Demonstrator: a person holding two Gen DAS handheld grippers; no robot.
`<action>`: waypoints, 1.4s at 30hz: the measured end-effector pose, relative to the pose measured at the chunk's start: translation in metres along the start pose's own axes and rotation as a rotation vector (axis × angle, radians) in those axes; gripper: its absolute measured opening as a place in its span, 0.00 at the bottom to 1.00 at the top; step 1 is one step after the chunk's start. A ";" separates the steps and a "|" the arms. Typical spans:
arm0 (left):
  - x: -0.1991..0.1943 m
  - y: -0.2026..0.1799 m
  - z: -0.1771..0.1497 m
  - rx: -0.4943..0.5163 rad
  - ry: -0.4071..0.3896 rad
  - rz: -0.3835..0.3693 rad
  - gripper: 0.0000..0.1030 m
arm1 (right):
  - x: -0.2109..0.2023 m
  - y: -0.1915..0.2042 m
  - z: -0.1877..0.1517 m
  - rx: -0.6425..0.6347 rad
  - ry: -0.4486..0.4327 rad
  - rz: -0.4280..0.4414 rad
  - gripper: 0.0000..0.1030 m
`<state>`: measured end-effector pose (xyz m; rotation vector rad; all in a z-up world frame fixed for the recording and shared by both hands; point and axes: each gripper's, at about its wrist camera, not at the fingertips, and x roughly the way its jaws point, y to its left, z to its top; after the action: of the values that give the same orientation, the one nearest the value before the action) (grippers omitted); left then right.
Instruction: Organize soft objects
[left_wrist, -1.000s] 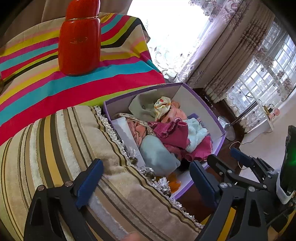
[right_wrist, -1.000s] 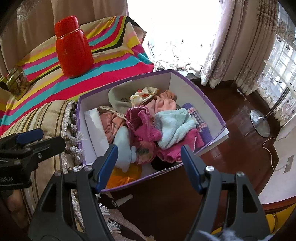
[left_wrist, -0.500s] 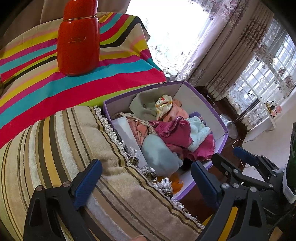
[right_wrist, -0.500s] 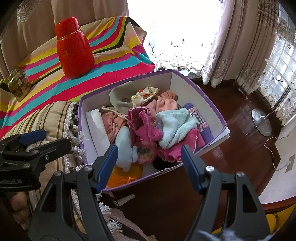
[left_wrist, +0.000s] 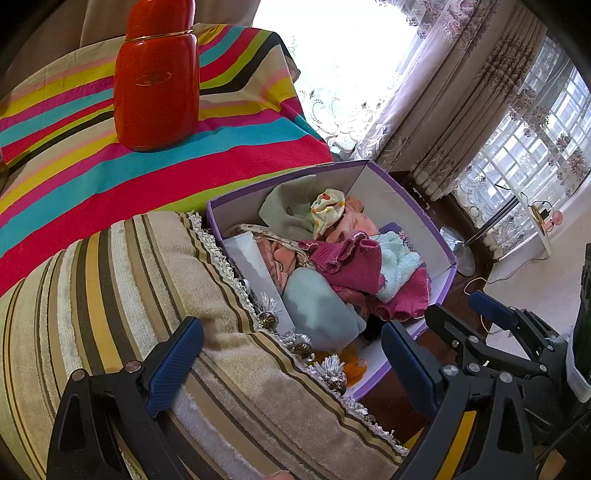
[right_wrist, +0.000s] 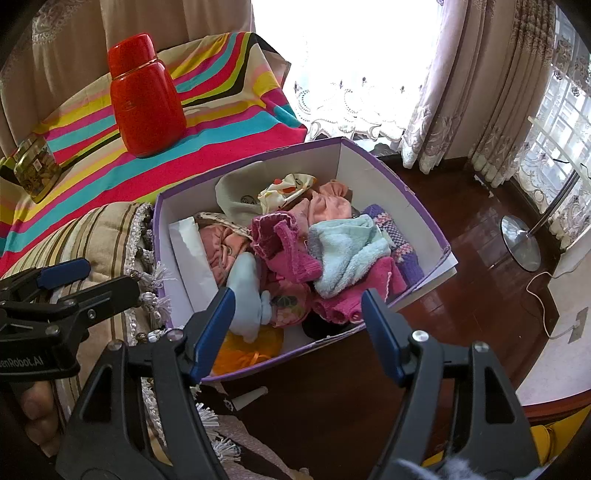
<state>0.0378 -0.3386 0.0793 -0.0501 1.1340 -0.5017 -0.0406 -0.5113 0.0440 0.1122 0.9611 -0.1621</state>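
Note:
A purple box (left_wrist: 388, 206) (right_wrist: 369, 177) holds a heap of soft clothes. In it lie a magenta knit (left_wrist: 351, 258) (right_wrist: 284, 247), a light blue towel (left_wrist: 397, 266) (right_wrist: 347, 247), a pale blue piece (left_wrist: 317, 310) (right_wrist: 245, 291), a peach cloth (right_wrist: 328, 206) and an orange piece (right_wrist: 247, 347). My left gripper (left_wrist: 291, 354) is open and empty over the fringed edge of a striped cushion (left_wrist: 129, 295), left of the box. My right gripper (right_wrist: 299, 325) is open and empty above the box's near rim. Each gripper shows in the other's view: the right gripper (left_wrist: 491, 325), the left gripper (right_wrist: 66, 280).
A red flask (left_wrist: 157, 81) (right_wrist: 146, 99) stands on a bright striped cloth (left_wrist: 184, 166) behind the cushion. A small tin (right_wrist: 35, 170) sits at far left. A lamp base (right_wrist: 521, 240) and cable lie on the dark wood surface (right_wrist: 461, 288). Curtains hang behind.

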 end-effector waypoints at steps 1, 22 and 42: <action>0.000 0.000 0.000 0.000 0.000 0.000 0.95 | 0.000 0.000 0.000 0.000 0.000 0.000 0.72; 0.000 0.000 0.000 0.000 0.000 0.000 0.95 | -0.001 0.000 -0.001 0.009 0.001 -0.009 0.73; 0.000 0.000 0.000 -0.001 0.000 0.000 0.95 | 0.000 0.001 -0.001 0.012 0.004 -0.007 0.73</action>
<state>0.0377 -0.3384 0.0790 -0.0503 1.1343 -0.5011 -0.0416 -0.5100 0.0432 0.1207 0.9647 -0.1742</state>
